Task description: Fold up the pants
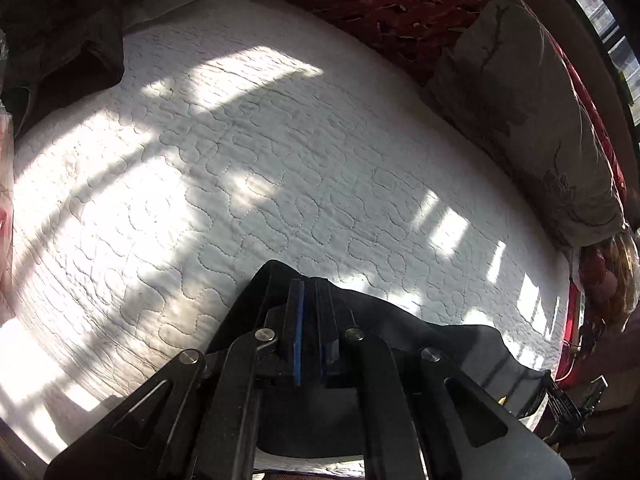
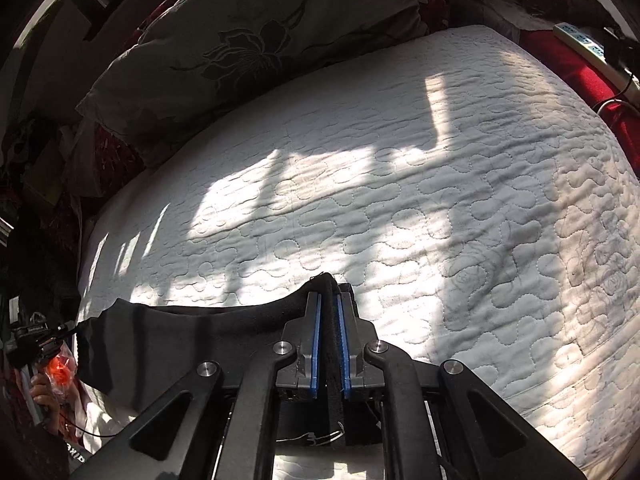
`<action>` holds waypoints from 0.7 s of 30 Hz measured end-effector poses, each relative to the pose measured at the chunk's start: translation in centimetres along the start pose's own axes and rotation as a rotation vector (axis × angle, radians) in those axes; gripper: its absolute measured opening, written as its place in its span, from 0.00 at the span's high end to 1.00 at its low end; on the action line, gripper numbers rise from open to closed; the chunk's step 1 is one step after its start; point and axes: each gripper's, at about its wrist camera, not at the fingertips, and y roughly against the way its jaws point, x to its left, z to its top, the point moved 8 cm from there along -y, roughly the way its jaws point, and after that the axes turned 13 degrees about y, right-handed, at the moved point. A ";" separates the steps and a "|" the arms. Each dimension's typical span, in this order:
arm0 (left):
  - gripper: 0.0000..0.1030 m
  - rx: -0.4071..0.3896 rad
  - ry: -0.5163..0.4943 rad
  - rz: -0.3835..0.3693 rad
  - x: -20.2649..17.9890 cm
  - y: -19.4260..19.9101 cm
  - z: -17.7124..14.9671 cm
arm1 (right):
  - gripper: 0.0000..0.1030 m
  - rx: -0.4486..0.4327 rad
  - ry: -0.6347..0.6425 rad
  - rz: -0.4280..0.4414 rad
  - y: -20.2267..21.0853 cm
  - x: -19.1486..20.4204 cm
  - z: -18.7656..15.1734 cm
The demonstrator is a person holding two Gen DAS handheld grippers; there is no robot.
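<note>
Black pants hung limp and light over the quilt, left gripper and right gripper each pinching the edge; grip hems.

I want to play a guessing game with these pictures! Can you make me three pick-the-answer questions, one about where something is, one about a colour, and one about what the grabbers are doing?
1. Where does the flowered pillow lie?
A. at the edge of the white quilted mattress
B. on the floor
C. on top of the pants

2. What colour are the pants?
A. white
B. black
C. yellow

3. What is the right gripper doing?
A. wide open over bare mattress
B. holding a pillow
C. pinching the pants' edge

Answers: 1 A, the pillow lies along the mattress side. 2 B, the cloth looks black against the white quilting. 3 C, black fabric sits between its blue pads; the left gripper is closed on the pants too.
</note>
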 end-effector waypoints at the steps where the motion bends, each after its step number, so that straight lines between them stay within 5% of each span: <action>1: 0.97 0.011 0.008 0.019 0.6 -0.6 0.1 | 0.93 -0.002 -0.010 -0.003 -0.1 -0.2 0.1; 5: 0.97 0.036 0.059 0.041 2.8 -1.3 0.1 | 0.92 0.068 -0.026 -0.041 -2.5 -1.3 -1.4; 9: 0.97 0.035 0.093 0.009 4.1 0.2 0.2 | 0.73 0.058 -0.093 -0.038 -2.5 -2.2 -2.0; 12: 0.94 0.079 0.114 -0.046 4.8 1.1 -0.5 | 0.72 0.044 -0.106 -0.075 -1.2 -2.7 -1.9; 17: 0.56 0.135 0.167 -0.167 5.5 2.1 -3.0 | 0.71 -0.007 -0.040 -0.086 1.1 -0.3 -1.0; 21: 0.52 0.171 0.158 -0.198 6.0 2.0 -6.1 | 0.68 0.005 0.059 -0.045 1.0 4.4 -1.2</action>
